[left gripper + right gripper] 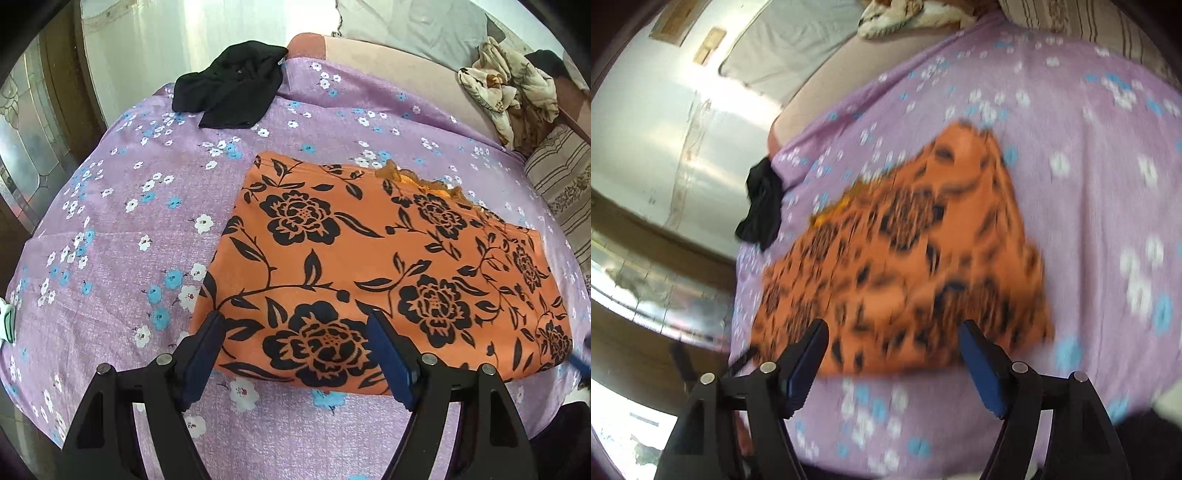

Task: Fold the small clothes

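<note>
A striped pillow (563, 184) lies on the purple sheet (110, 221) (flower-printed).

I'm working in a home bedroom. Under my cameras lies a bed with a lilac floral sheet (110, 206), a striped pillow (561, 184) at its far side and a crumpled cream blanket (509, 88) beyond it. A pale curtain (147, 37) hangs behind the bed beside a wooden door with patterned glass (33, 147), and clothes lie on the sheet.
</note>
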`<state>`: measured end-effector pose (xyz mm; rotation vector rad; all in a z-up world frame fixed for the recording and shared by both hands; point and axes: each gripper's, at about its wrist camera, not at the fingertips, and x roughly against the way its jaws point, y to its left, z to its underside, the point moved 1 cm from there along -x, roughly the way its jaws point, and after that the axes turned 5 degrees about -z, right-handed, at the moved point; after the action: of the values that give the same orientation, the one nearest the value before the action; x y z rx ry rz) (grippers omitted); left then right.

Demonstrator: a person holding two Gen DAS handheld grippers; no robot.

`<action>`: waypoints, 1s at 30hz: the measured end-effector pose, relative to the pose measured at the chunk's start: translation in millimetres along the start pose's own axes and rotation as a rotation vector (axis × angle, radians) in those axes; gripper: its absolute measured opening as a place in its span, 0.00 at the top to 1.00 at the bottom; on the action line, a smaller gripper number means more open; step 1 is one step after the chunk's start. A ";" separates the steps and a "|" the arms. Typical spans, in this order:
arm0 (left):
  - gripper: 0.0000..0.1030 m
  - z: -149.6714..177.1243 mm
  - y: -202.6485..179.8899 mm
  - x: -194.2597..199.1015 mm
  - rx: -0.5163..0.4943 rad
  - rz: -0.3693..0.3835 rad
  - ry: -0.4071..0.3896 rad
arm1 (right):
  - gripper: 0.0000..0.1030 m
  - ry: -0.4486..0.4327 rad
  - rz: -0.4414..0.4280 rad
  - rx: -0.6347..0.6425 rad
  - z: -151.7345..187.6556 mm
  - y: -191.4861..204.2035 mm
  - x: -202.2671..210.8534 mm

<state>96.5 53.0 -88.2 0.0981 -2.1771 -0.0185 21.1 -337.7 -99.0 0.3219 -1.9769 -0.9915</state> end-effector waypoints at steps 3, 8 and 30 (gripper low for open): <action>0.23 1.3 -2.2 4.6 0.001 0.009 -0.001 | 0.26 0.046 -0.020 -0.092 21.1 -18.5 -12.0; 0.23 5.5 -7.9 11.8 -0.007 0.014 -0.006 | 0.26 0.024 -0.053 -0.191 25.2 -43.8 -16.3; 0.23 3.8 -66.9 -41.2 -0.123 -0.040 0.042 | 0.60 -0.105 0.041 -0.253 -24.8 -62.6 -17.6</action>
<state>121.0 -10.5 -127.4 0.0710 -2.1266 -0.1719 42.3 -381.4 -148.8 0.0902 -1.9157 -1.2376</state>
